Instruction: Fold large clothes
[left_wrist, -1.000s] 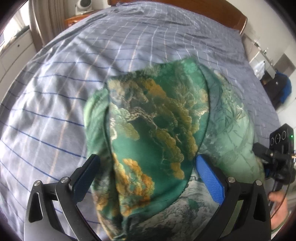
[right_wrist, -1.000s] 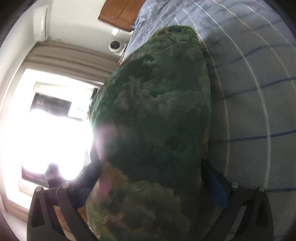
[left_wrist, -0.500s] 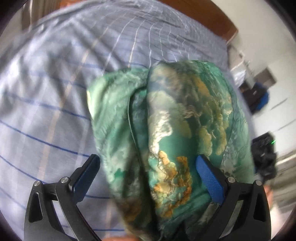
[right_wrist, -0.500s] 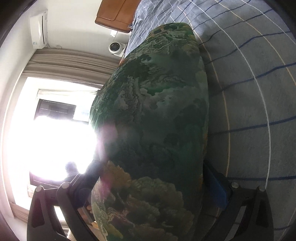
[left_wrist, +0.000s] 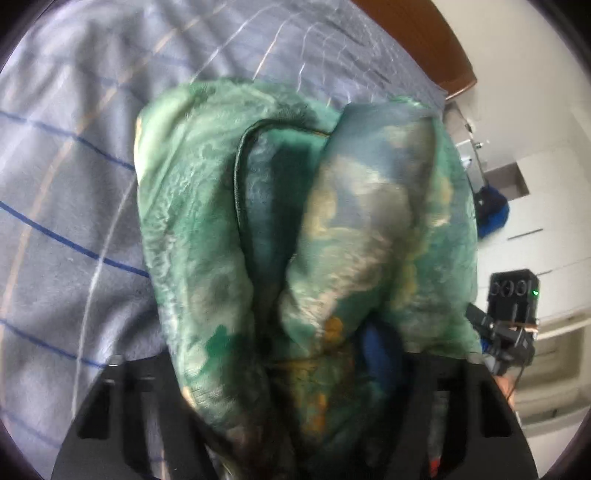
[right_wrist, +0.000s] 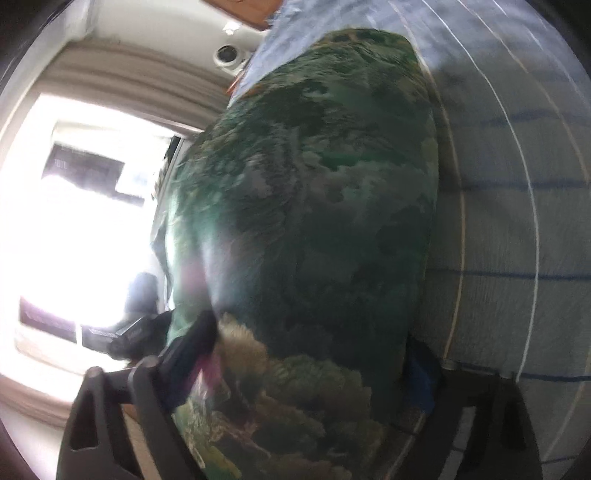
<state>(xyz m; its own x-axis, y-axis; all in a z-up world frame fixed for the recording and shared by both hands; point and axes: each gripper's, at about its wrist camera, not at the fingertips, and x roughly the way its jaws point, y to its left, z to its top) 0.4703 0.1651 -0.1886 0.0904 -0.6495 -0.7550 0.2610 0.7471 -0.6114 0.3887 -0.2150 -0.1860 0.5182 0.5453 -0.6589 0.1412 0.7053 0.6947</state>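
A green garment with a gold and white landscape print (left_wrist: 295, 229) hangs bunched in front of the left wrist camera, above the striped bed. My left gripper (left_wrist: 321, 354) is shut on its lower edge; only one blue pad (left_wrist: 380, 350) shows through the folds. In the right wrist view the same garment (right_wrist: 314, 221) fills the middle, lifted off the bed. My right gripper (right_wrist: 314, 362) has its jaws partly closed with the cloth between them; the pads are mostly hidden by fabric.
The bed (left_wrist: 66, 184) has a grey-blue sheet with blue and white lines and a wooden headboard (left_wrist: 424, 33). The other gripper (left_wrist: 513, 314) shows at the right of the left view. A bright window with curtains (right_wrist: 81, 229) fills the left of the right view.
My left gripper's jaws have closed on the garment. The cloth has bunched and lifted closer to both cameras. My right gripper's jaws have moved inward on the cloth.
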